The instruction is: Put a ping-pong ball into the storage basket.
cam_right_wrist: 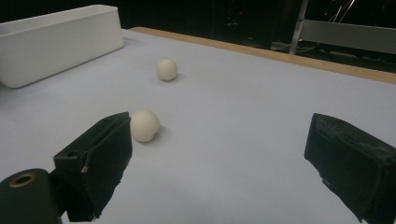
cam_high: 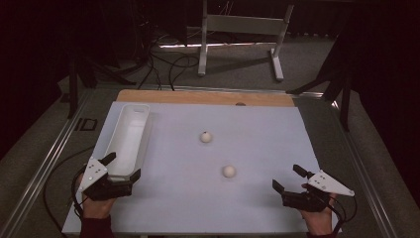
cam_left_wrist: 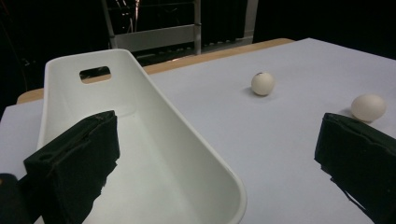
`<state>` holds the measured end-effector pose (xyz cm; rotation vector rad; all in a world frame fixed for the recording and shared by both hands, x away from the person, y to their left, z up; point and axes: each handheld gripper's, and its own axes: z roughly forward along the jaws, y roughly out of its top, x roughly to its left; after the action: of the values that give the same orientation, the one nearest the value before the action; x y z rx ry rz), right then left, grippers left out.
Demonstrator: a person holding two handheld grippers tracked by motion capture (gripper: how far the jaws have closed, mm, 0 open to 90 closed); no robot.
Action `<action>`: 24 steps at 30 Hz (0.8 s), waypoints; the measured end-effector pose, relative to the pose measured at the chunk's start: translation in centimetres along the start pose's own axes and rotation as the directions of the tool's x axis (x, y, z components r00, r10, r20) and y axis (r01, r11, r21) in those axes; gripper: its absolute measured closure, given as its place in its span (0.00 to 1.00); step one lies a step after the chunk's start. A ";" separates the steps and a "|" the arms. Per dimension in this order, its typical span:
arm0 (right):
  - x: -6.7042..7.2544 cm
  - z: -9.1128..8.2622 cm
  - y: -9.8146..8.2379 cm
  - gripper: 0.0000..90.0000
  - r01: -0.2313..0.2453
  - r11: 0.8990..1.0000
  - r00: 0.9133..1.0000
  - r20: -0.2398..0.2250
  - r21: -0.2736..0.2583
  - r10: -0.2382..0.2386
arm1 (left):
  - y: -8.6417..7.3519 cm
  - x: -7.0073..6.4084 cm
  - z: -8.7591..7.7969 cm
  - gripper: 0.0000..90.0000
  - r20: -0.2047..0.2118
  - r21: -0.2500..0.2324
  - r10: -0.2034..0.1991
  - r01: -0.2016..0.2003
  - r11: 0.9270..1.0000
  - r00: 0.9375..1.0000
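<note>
Both grippers sit low at the near edge of the table (cam_high: 257, 124), nothing in either one. The left gripper (cam_high: 122, 166) has its jaws spread wide around the near end of the white tub (cam_high: 130, 136), one jaw inside the tub, the other outside over the table, touching nothing that I can see. The right gripper (cam_high: 288, 178) is well off to the right of the tub, jaws wide apart and empty.

Two white balls lie loose on the table to the right of the tub: the nearer ball (cam_high: 228, 171) closer to the right gripper, the farther ball (cam_high: 205, 137) about level with the tub's middle.

This looks like the opening reach (no ball lifted yet). Next, I'd judge, the right gripper goes forward to straddle the nearer ball and closes gently, since a round thing can roll or squirt out.
</note>
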<state>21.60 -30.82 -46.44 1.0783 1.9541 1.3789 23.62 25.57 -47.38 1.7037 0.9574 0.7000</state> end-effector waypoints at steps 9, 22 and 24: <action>-0.1 -0.1 0.0 0.08 -0.007 1.000 1.000 0.012 -0.006 0.007 | 0.0 -0.1 -0.1 0.01 -0.007 -0.008 -0.005 0.005 1.000 1.000; -0.1 -0.2 0.3 0.08 -0.027 1.000 1.000 0.003 -0.001 0.027 | -0.1 -0.6 0.3 0.01 0.002 -0.007 0.019 -0.019 1.000 1.000; -0.1 -0.2 0.4 0.08 -0.061 0.998 0.998 -0.029 -0.009 0.061 | -0.1 -0.7 0.3 0.01 0.001 -0.005 0.030 -0.030 1.000 1.000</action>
<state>21.57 -30.94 -45.97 1.1279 1.9474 1.4426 23.49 24.82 -47.56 1.7170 0.9304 0.7201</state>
